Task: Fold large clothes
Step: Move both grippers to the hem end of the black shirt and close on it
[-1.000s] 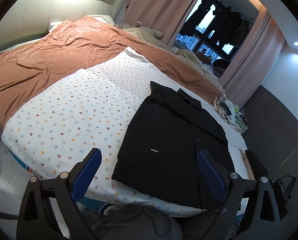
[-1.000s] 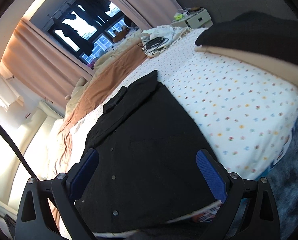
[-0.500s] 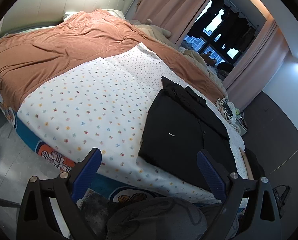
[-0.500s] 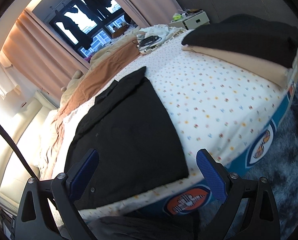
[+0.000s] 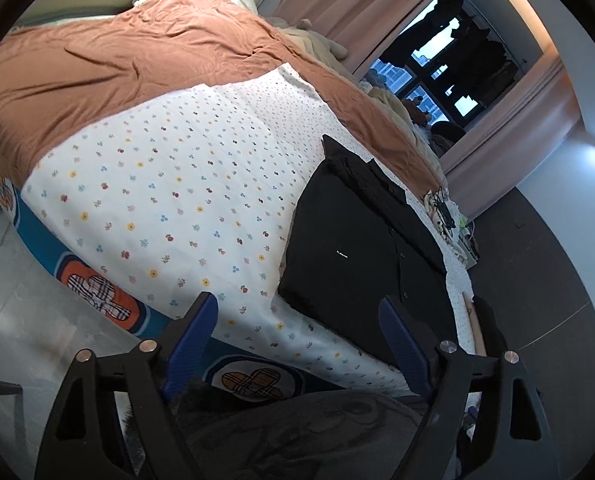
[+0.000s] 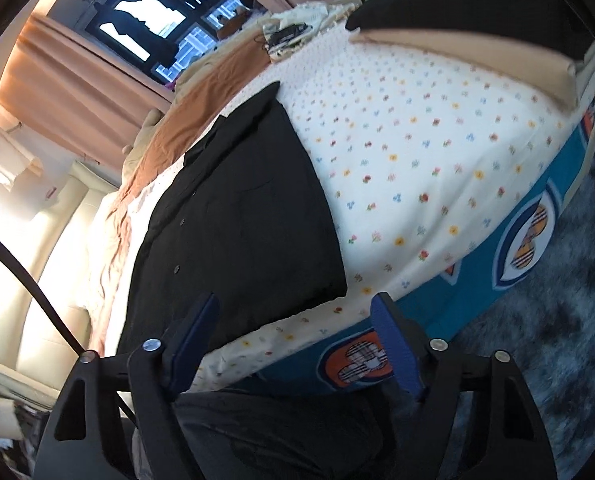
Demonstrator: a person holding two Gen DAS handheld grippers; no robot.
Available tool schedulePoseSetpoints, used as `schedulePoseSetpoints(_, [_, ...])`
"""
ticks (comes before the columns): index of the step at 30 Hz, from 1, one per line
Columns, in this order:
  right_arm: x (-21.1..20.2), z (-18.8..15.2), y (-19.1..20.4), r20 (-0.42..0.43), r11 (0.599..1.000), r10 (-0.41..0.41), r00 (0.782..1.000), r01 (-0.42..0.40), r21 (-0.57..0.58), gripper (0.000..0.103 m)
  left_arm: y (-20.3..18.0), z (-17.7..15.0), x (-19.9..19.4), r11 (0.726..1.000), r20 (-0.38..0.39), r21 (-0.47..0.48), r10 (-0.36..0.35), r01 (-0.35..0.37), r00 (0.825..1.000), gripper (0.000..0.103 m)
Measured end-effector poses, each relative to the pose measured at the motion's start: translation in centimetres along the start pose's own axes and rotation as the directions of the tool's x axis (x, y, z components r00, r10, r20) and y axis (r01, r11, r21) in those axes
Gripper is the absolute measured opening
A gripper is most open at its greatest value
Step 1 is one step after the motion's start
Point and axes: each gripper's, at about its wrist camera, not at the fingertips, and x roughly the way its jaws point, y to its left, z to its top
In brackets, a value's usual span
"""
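Shirt: black shirt (image 5: 361,248) lies flat on the flowery sheet (image 5: 169,200).
Left gripper (image 5: 301,340): wide apart, holding nothing.
Right gripper (image 6: 295,336): wide apart, holding nothing.

Black shirt (image 6: 241,216) flat on the floral sheet (image 6: 417,152).
The right gripper (image 6: 295,338) hangs spread above the bed's edge, holding nothing.

Open flowered sheet (image 5: 169,184) lies left of the shirt (image 5: 353,248); right of it, bare sheet runs to stacked clothes (image 6: 473,28) at the bed's corner.
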Motion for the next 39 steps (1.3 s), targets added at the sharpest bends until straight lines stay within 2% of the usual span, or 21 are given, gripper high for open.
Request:
schedulePoseSetpoints(3, [1.3,0.1,0.0,-0.023,1.000,0.010,1.000,-0.010,0.003,0.070,0.0,0.3,1.1,1.000,-0.031,0.004,-0.008,0.008,0.999,0.074])
schedulePoseSetpoints(7, [3.6,0.0,-0.3,-0.052,0.999,0.014,0.999,-0.012,0.043,0.062,-0.1,1.3,2.7,1.000,-0.057,0.005,-0.016,0.016,0.998,0.074])
schedulePoseSetpoints(10, [5.0,0.3,-0.8,-0.068,0.997,-0.006,0.998,0.011,0.072,0.061,0.4,1.7,4.3,1.000,-0.084,-0.004,-0.006,0.006,0.996,0.073])
schedulePoseSetpoints(13, [6.0,0.3,-1.1,-0.087,0.995,0.023,0.996,-0.014,0.103,0.061,1.2,1.5,6.2,1.000,-0.130,-0.029,-0.011,0.007,0.991,0.063])
schedulePoseSetpoints(17, [7.0,0.3,-1.4,-0.101,0.989,0.084,0.991,-0.071,0.128,0.054,2.1,0.6,8.8,0.998,-0.195,-0.053,-0.026,0.016,0.980,0.063])
schedulePoseSetpoints(24, [7.9,1.2,-1.6,-0.044,0.971,0.196,0.980,-0.187,0.147,0.054,2.2,0.3,11.8,0.991,-0.259,-0.108,-0.103,0.077,0.960,0.063])
schedulePoseSetpoints(27, [8.9,1.4,-1.9,-0.044,0.967,0.207,0.977,-0.198,0.158,0.054,2.0,0.5,12.9,0.985,-0.273,-0.135,-0.141,0.108,0.952,0.063])
schedulePoseSetpoints(32, [11.1,1.7,-1.9,-0.056,0.963,0.226,0.973,-0.214,0.166,0.054,1.1,0.8,14.8,0.982,-0.297,-0.128,-0.169,0.136,0.940,0.062])
schedulePoseSetpoints(36, [12.1,2.3,-1.3,-0.054,0.963,0.225,0.973,-0.214,0.161,0.051,0.3,1.3,15.9,0.985,-0.299,-0.109,-0.159,0.132,0.941,0.062])
schedulePoseSetpoints(37, [12.6,2.4,-0.9,-0.053,0.966,0.213,0.976,-0.202,0.162,0.044,0.1,1.3,16.0,0.987,-0.300,-0.102,-0.153,0.128,0.942,0.057])
schedulePoseSetpoints(38, [12.8,2.4,-0.9,-0.055,0.968,0.203,0.978,-0.191,0.165,0.040,0.0,1.3,16.1,0.988,-0.302,-0.094,-0.142,0.119,0.943,0.043])
schedulePoseSetpoints(39, [12.9,2.4,-1.0,-0.053,0.967,0.195,0.979,-0.183,0.175,0.030,0.0,1.1,16.2,0.991,-0.308,-0.094,-0.122,0.097,0.944,0.035])
